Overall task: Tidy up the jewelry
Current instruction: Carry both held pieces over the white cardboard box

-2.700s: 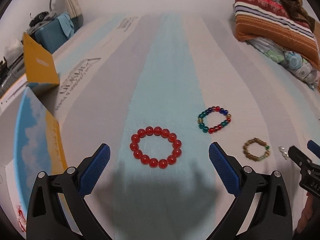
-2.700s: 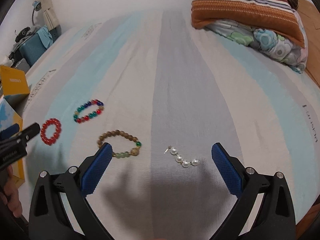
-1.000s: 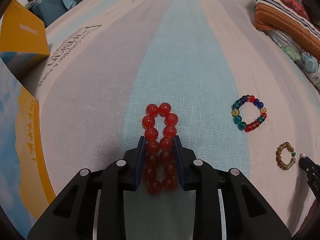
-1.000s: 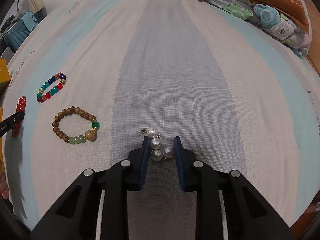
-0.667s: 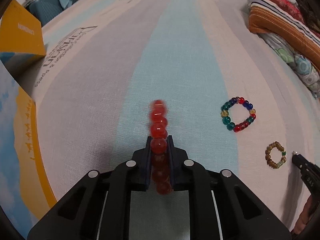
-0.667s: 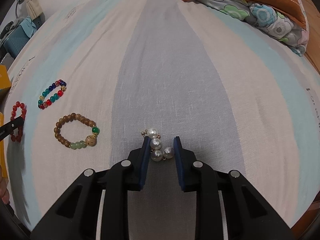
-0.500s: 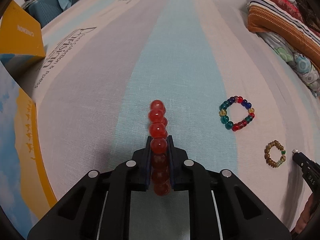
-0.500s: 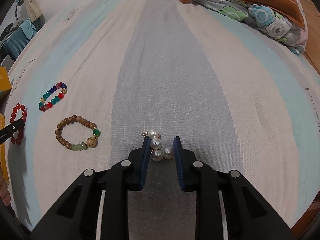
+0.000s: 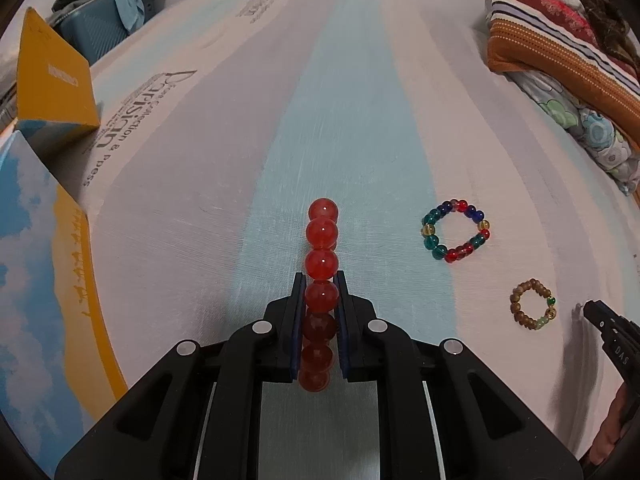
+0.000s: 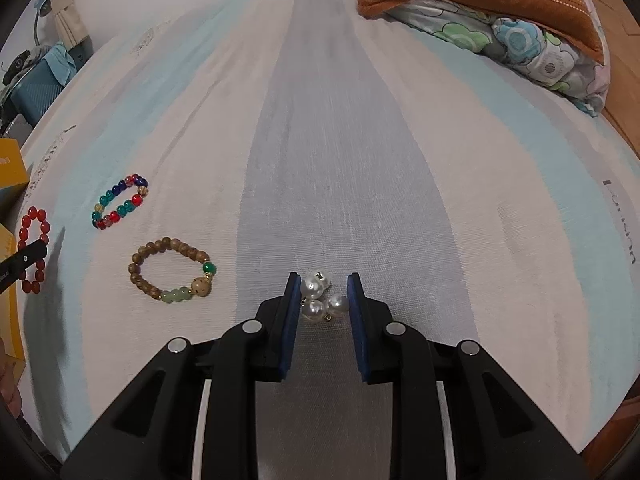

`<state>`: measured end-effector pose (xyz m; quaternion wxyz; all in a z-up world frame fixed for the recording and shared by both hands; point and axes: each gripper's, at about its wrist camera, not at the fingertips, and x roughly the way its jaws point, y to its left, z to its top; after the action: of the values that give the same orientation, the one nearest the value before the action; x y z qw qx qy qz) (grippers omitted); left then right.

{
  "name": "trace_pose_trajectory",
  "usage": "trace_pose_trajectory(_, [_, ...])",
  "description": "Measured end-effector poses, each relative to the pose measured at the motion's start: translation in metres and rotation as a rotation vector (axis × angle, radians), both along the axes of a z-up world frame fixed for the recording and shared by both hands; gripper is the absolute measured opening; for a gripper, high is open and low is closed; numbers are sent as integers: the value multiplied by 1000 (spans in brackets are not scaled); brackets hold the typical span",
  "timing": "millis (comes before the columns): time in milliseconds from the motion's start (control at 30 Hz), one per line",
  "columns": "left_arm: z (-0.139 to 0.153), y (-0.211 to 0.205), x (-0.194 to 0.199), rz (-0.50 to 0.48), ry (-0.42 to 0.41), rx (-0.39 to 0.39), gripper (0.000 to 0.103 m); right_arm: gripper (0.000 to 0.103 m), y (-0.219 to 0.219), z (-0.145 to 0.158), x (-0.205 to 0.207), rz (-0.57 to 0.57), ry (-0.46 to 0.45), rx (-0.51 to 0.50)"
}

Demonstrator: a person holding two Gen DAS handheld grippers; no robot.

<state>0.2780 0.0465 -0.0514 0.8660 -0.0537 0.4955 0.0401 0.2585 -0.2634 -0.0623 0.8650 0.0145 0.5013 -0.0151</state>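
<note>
While the red bead bracelet (image 9: 321, 280) stands on edge between our left gripper (image 9: 320, 292) pads, we have that claw pinched tight on it, its beads running in a single line out past the fingertips over the striped bedsheet (image 9: 344, 120). Taking this bracelet as our landmark, the multicolored bead bracelet (image 9: 455, 230) lies flat on the sheet to its right, well apart, and the brown wooden bracelet (image 9: 533, 309) lies further right still and nearer to us, just beside the tip of our other tool at the frame edge. To the left of the red bracelet we see the yellow and blue box (image 9: 44, 280) with its raised flap. Far beyond it to the right sits the folded striped blanket (image 9: 560, 40).

In the right wrist view, our right gripper (image 10: 323, 292) is narrowed around the pearl strand (image 10: 320, 296), which is bunched between the pads; the left pad touches a pearl, but we cannot tell whether the right pad does. From there the red bracelet shows at the far left, past the wooden and multicolored ones.
</note>
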Motion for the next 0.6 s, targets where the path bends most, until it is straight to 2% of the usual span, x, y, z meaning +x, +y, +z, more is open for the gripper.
trace_pose_trajectory(600, [35,-8,-30,-32,-63,11,13,23,7,31,-19,-15,-56,2])
